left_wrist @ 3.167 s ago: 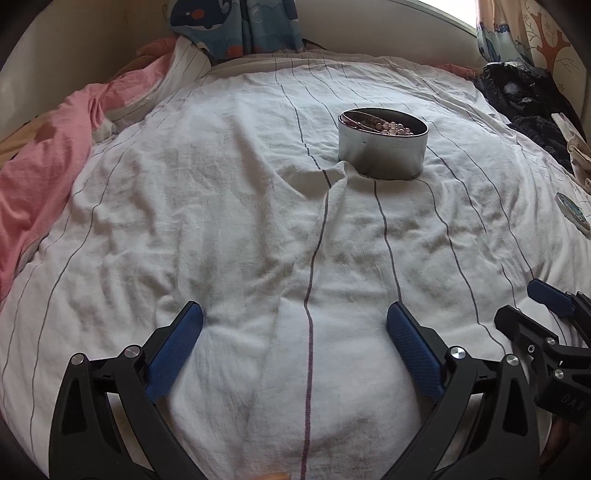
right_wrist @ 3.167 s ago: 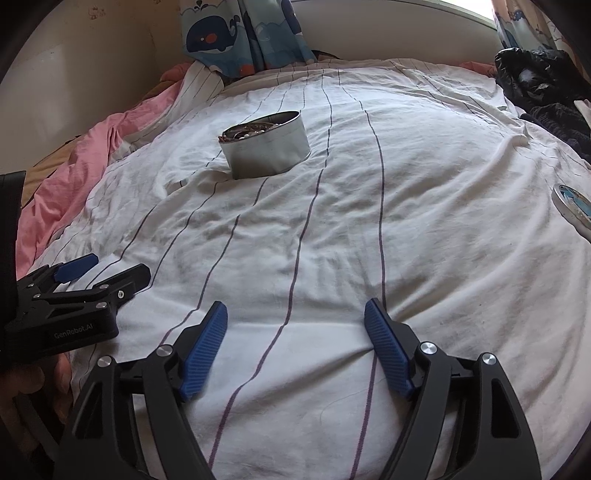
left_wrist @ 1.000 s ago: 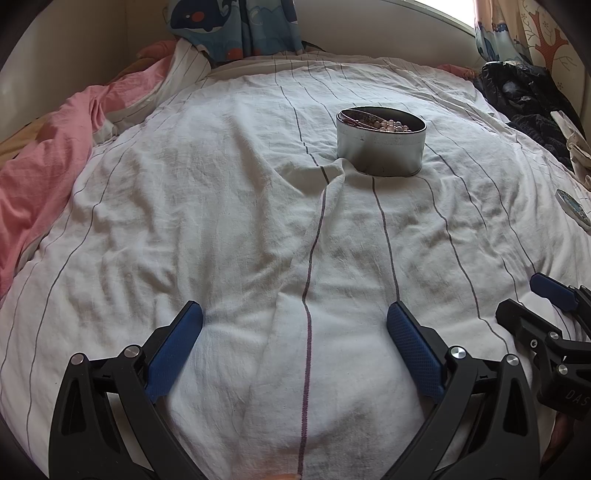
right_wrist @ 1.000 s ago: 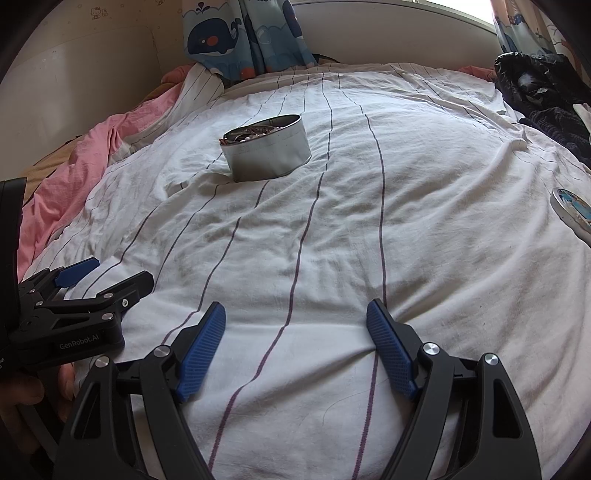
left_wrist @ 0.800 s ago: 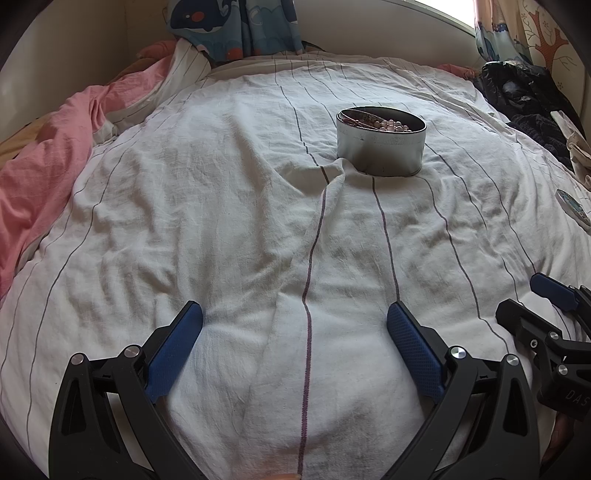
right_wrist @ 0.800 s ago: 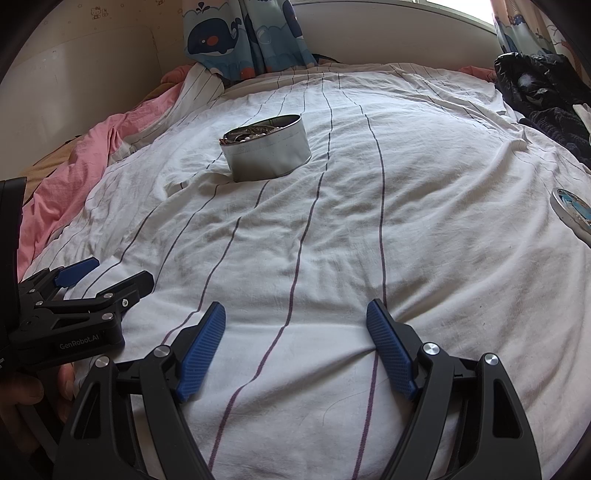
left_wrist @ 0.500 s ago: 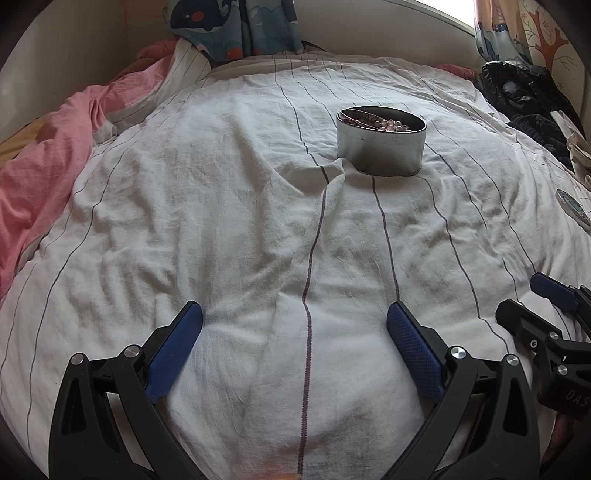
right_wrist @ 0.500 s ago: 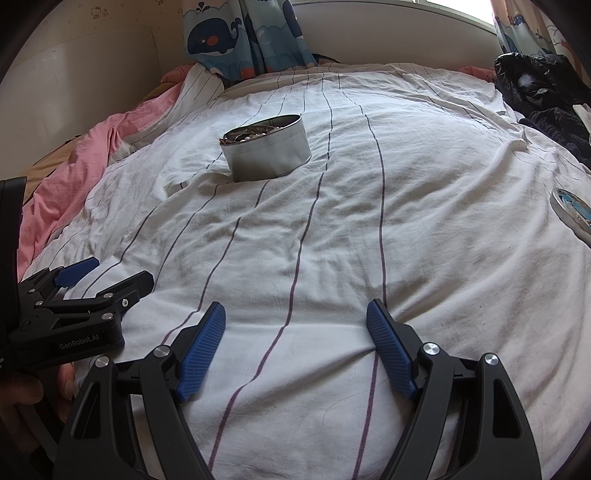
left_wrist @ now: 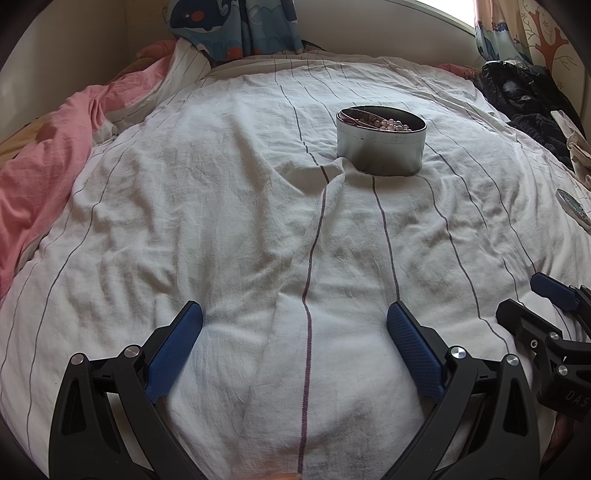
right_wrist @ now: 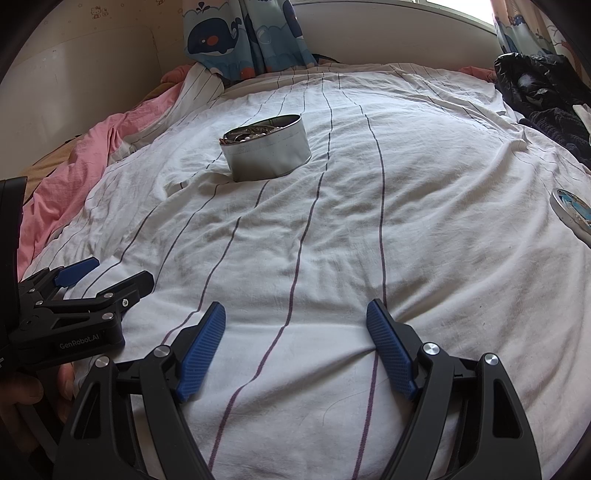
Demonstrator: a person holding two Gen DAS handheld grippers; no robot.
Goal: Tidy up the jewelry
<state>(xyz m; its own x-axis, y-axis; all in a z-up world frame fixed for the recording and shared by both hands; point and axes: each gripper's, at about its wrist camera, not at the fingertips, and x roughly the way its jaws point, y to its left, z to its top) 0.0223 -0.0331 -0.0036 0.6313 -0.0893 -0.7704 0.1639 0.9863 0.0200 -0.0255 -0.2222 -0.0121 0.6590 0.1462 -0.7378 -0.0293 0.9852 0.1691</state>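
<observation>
A round silver tin point(left_wrist: 380, 147) stands open on the white striped bedsheet point(left_wrist: 221, 206), with pink beads point(left_wrist: 391, 124) and other jewelry inside. It also shows in the right wrist view point(right_wrist: 266, 147). The tin's lid point(right_wrist: 571, 212) lies flat at the bed's right edge, also seen in the left wrist view point(left_wrist: 573, 208). My left gripper point(left_wrist: 295, 314) is open and empty, low over the sheet well in front of the tin. My right gripper point(right_wrist: 295, 312) is open and empty beside it.
A pink blanket point(left_wrist: 40, 155) is bunched along the left side. Dark clothes point(right_wrist: 543, 92) lie at the far right. A whale-print curtain point(right_wrist: 243, 33) hangs at the head of the bed. The sheet is wrinkled, with a fold running up to the tin.
Nothing has visibly changed over the last second. Since 3.2 s ago both views have shifted only slightly.
</observation>
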